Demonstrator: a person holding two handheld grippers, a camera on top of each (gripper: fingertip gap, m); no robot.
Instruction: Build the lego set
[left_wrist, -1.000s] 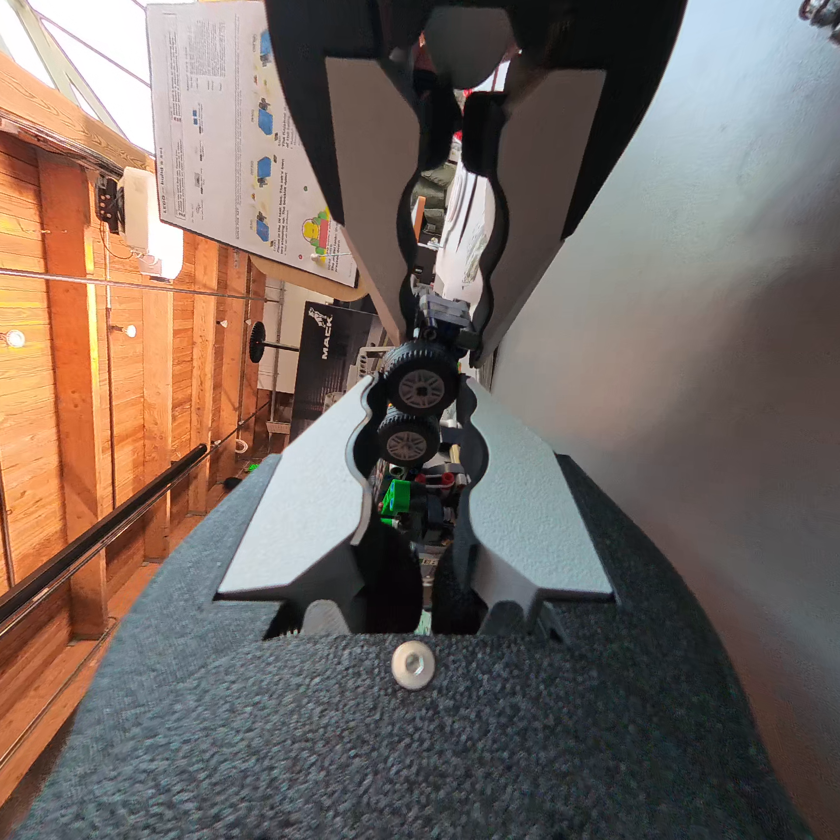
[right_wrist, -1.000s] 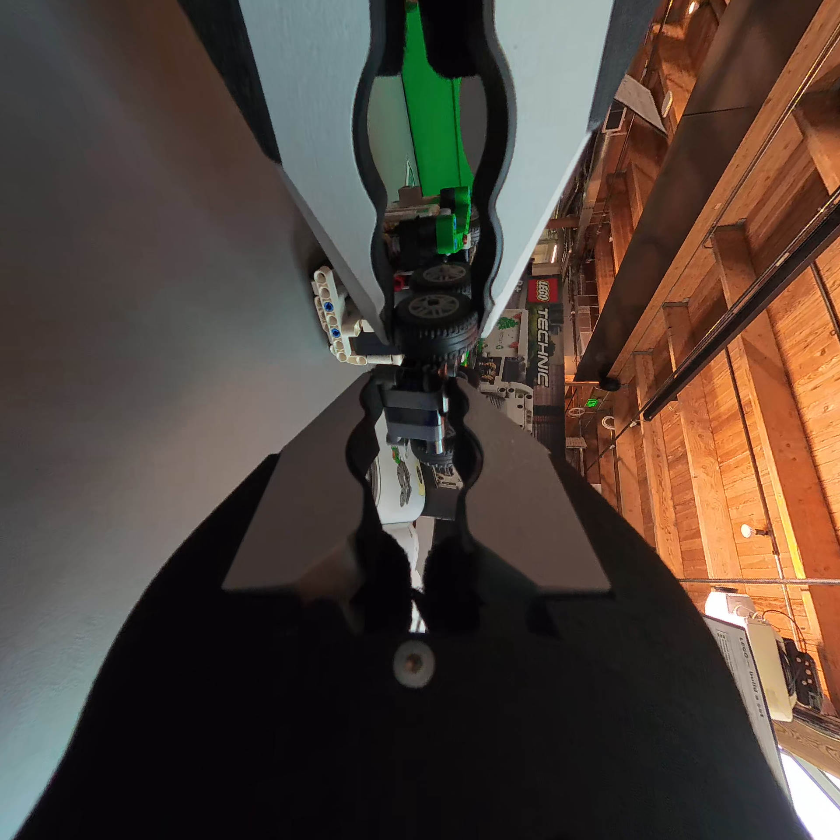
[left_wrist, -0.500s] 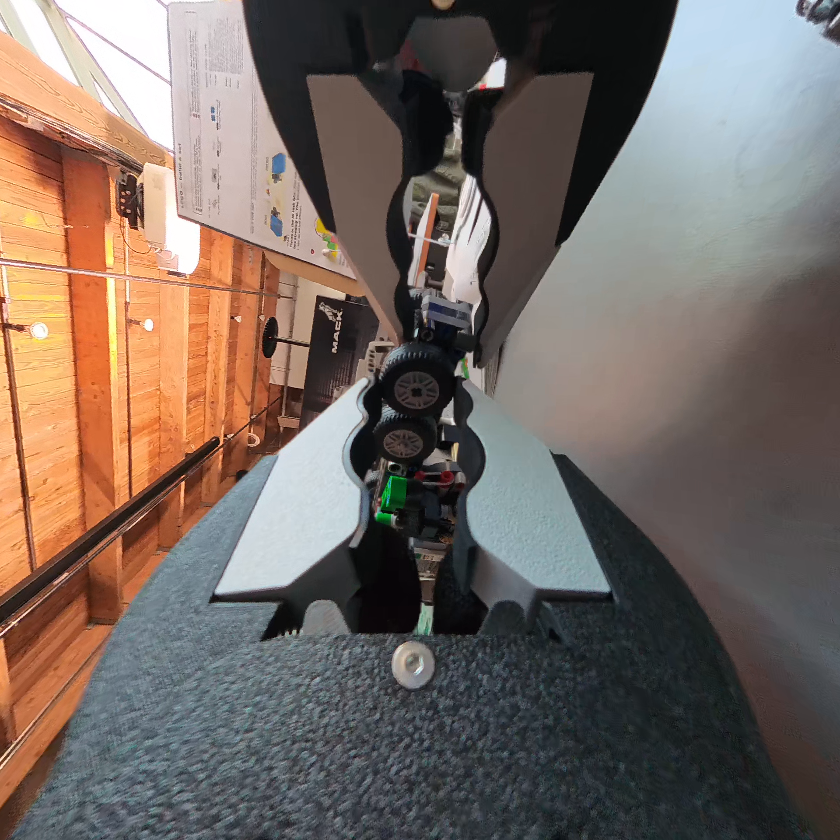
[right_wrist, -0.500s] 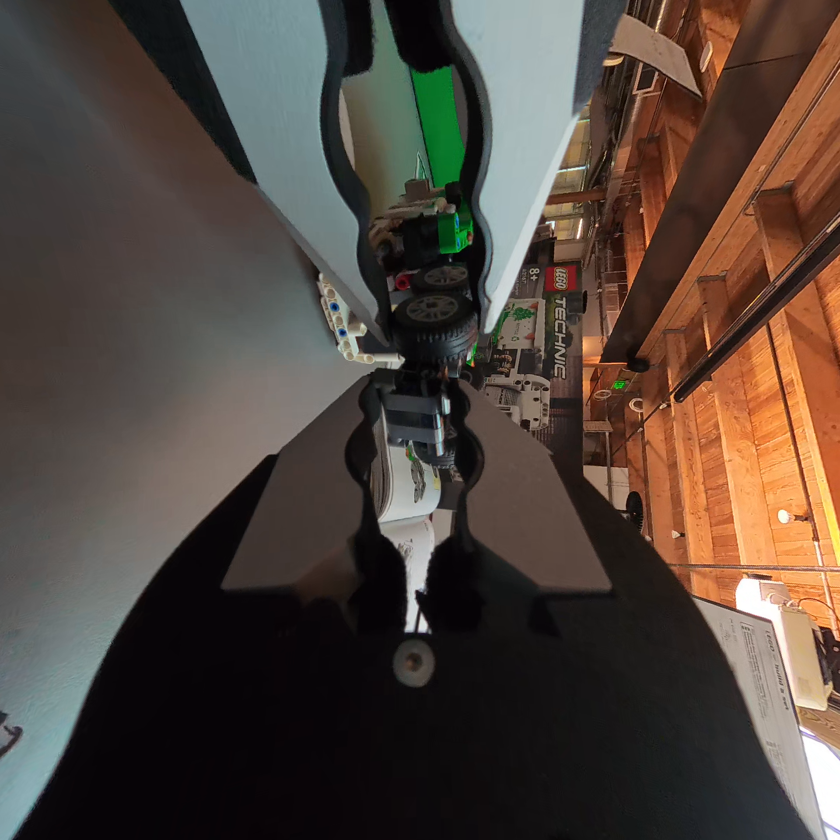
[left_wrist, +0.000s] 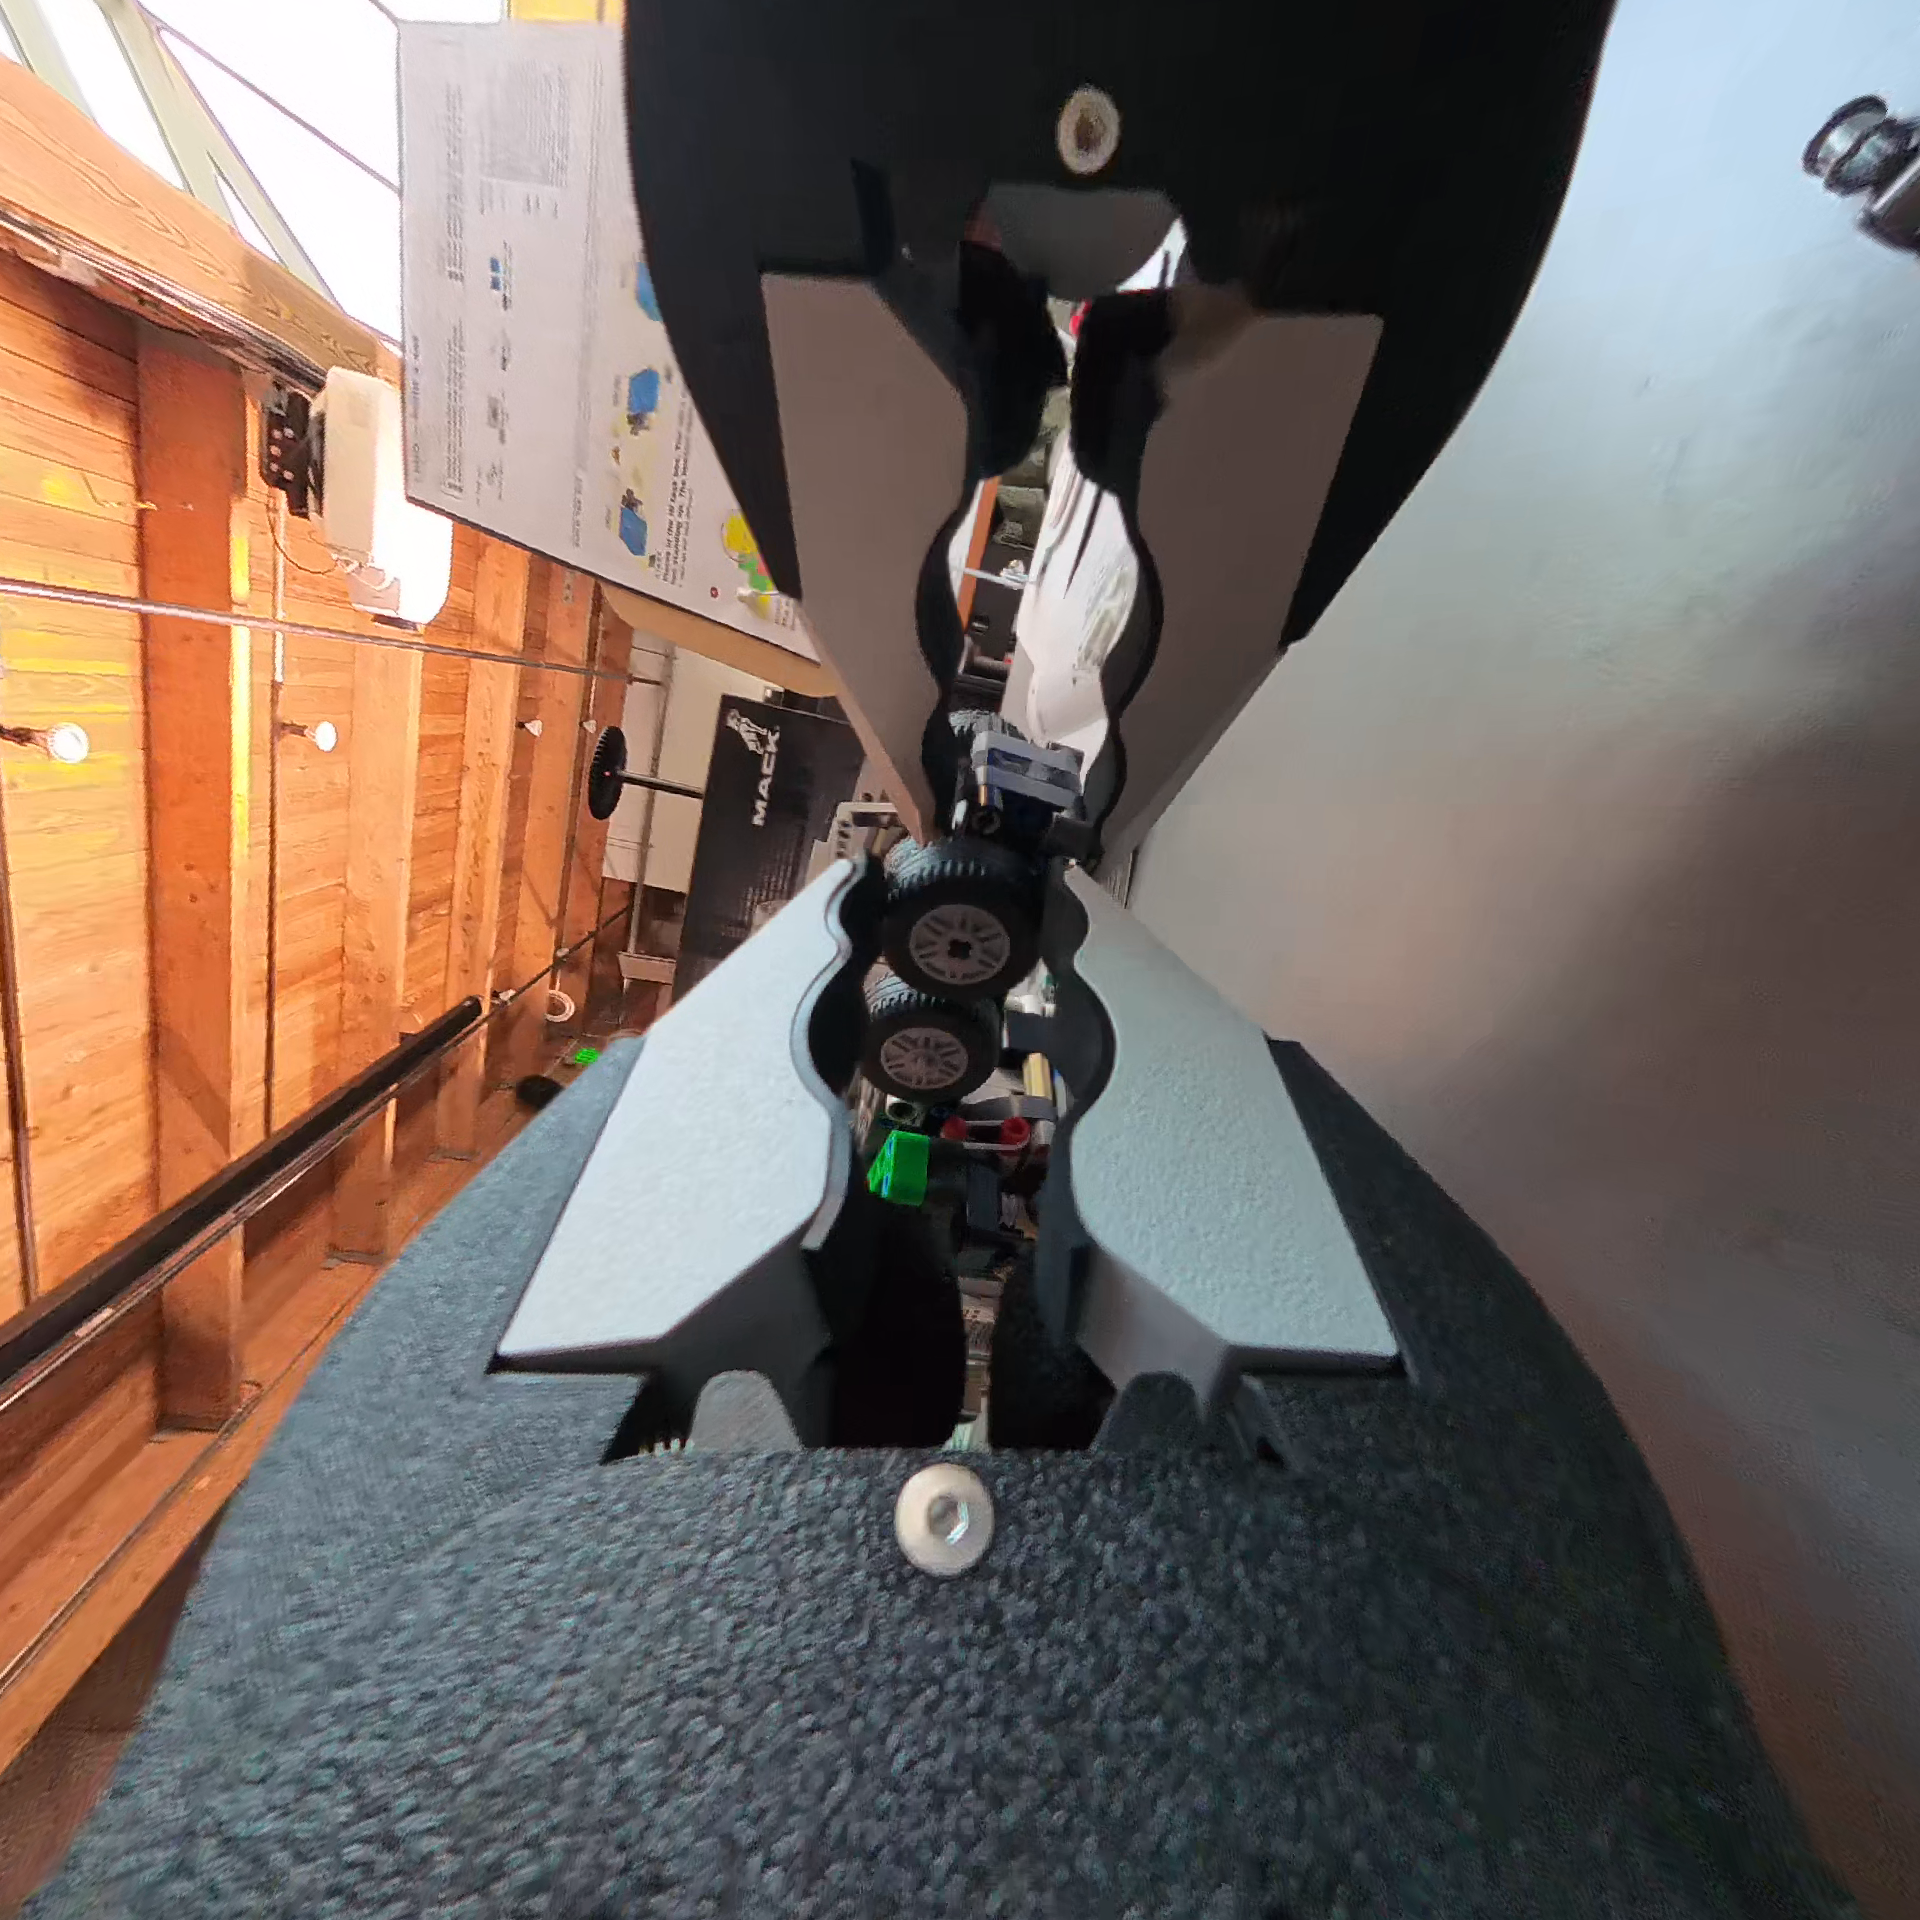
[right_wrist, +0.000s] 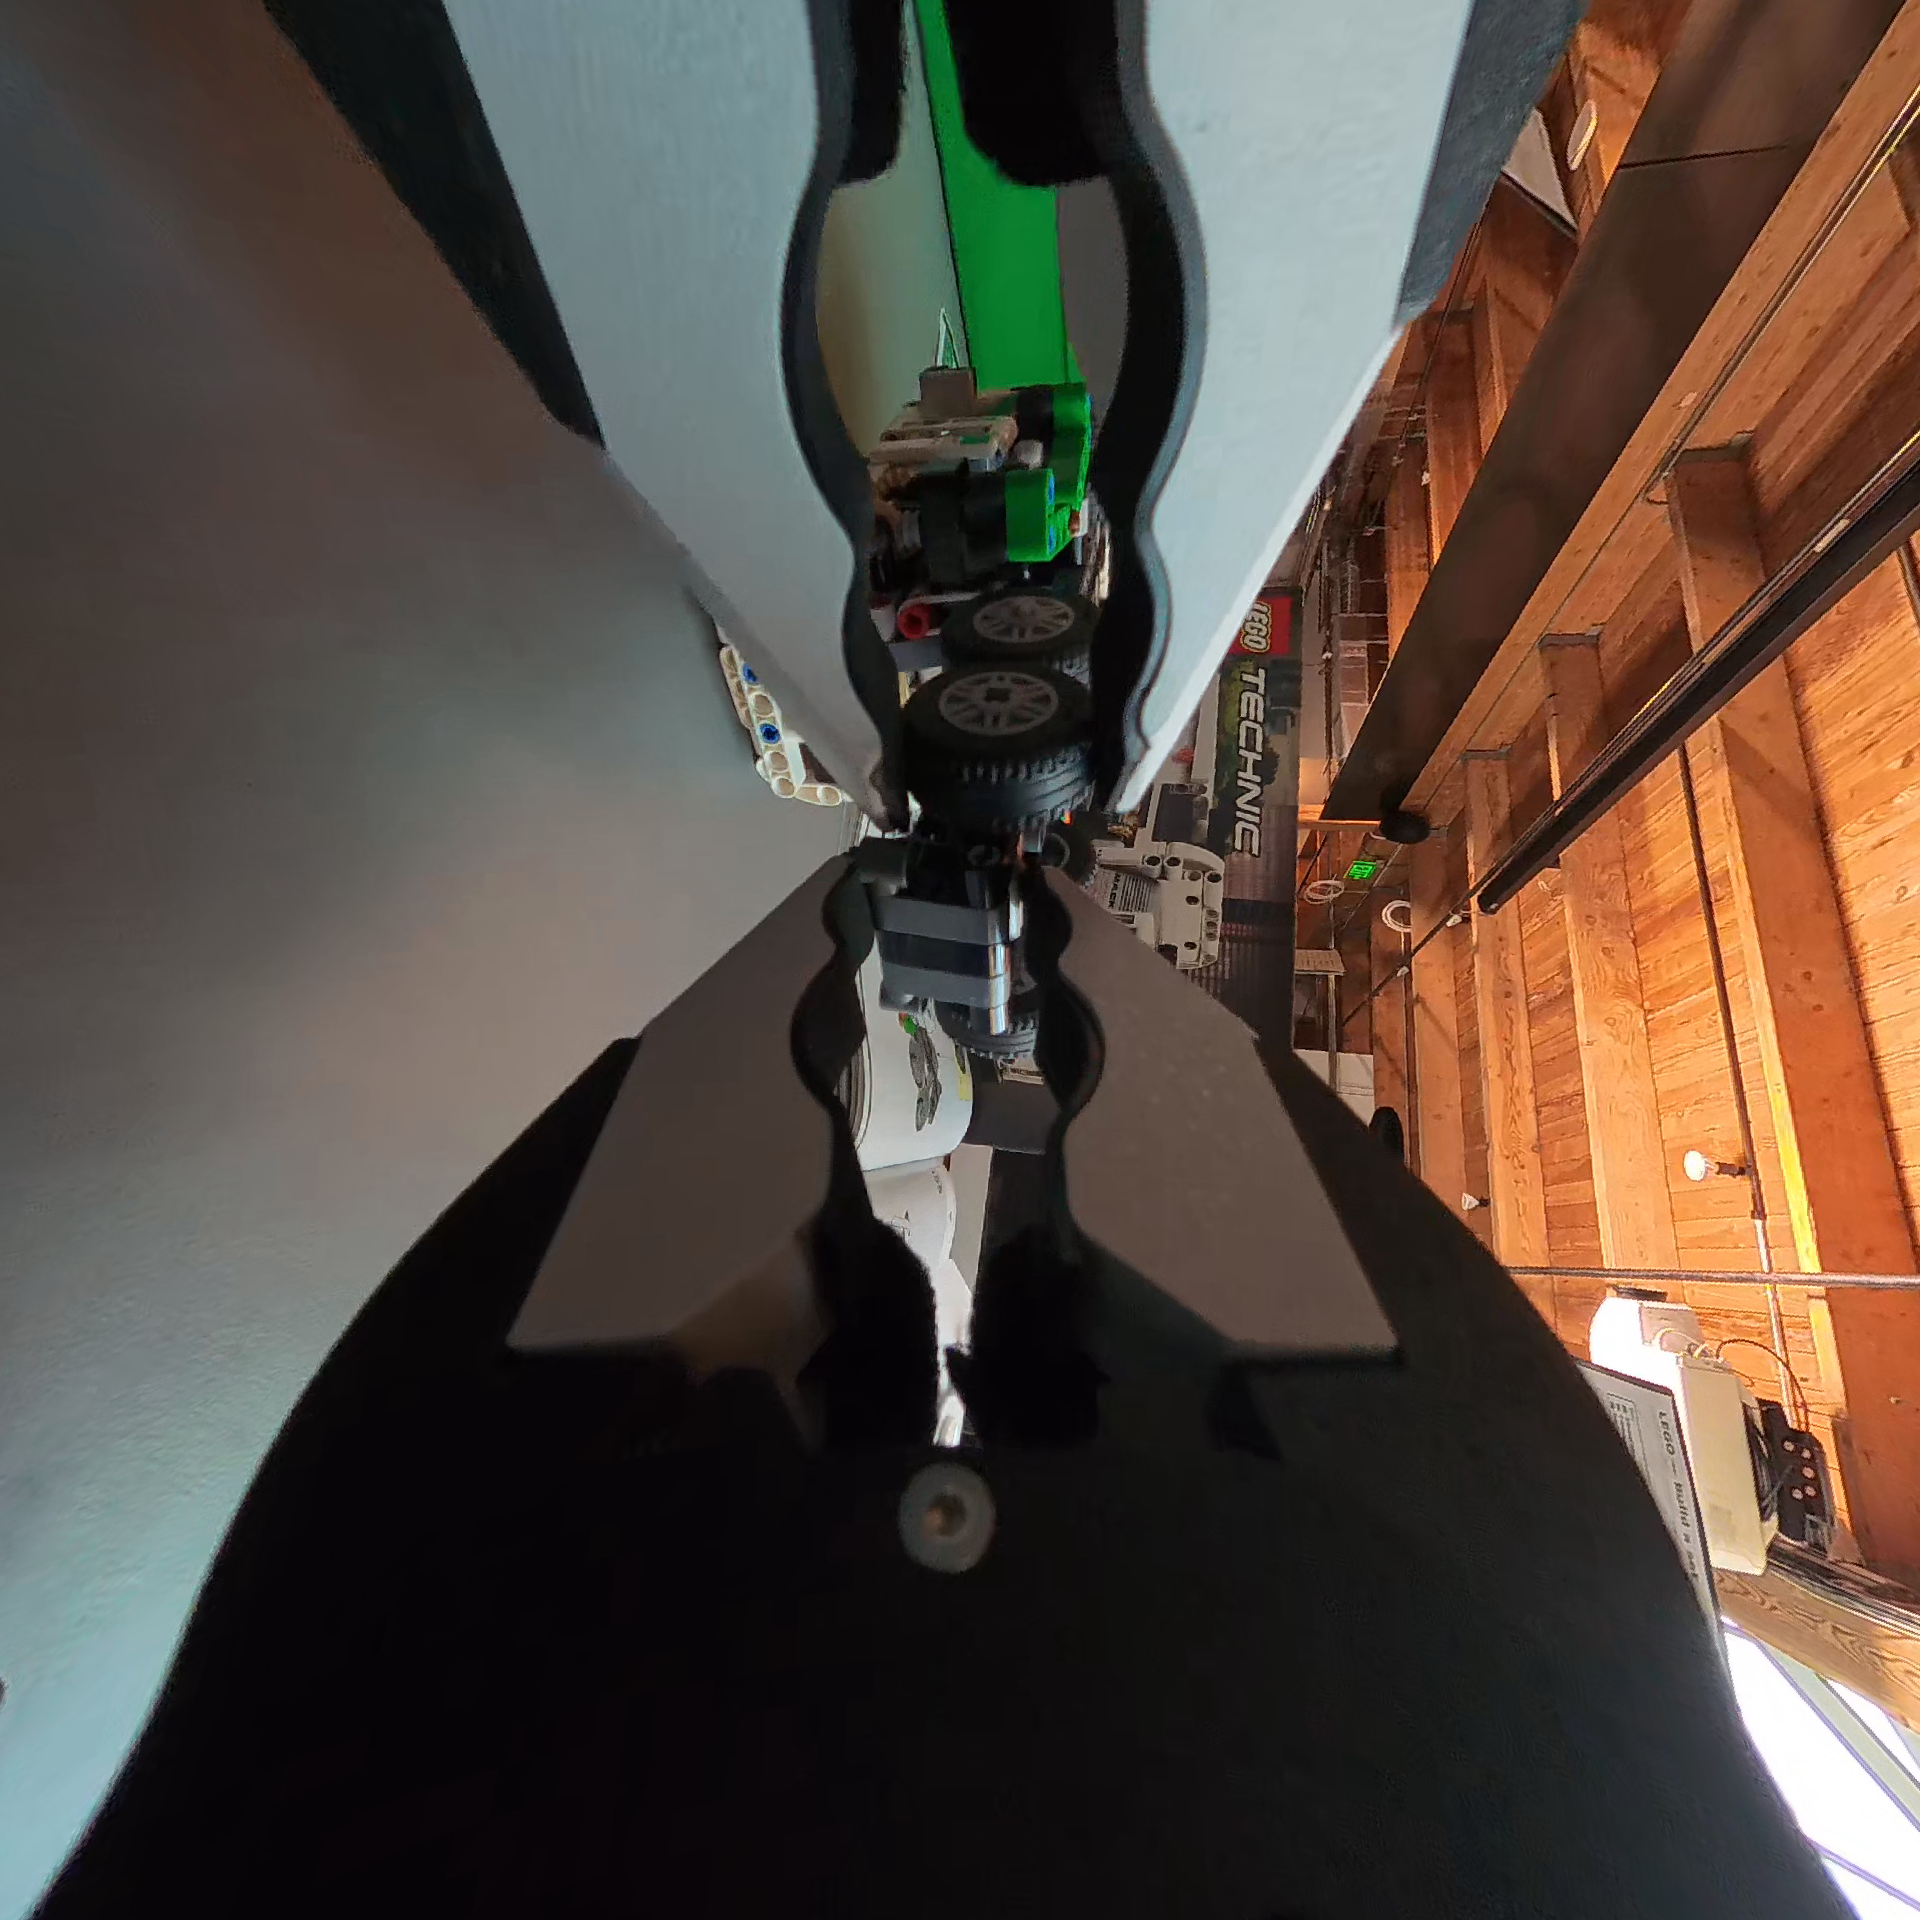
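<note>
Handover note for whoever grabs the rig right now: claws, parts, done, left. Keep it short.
Left claw: shut on the wheeled end of the lego truck.
Right claw: shut on the truck's grey end block, tip to tip with the left claw.
Truck is off the table, held between both claws. White beam piece lies on the table; set box stands behind.
Done: chassis, wheels and green section fitted.
Left: cannot tell which pieces remain; the white beam is still loose.

2 grippers (left_wrist: 956, 883) (right_wrist: 956, 862), 1 lego truck (left_wrist: 961, 935), 2 wheels visible (left_wrist: 958, 940) (left_wrist: 925, 1055).
</note>
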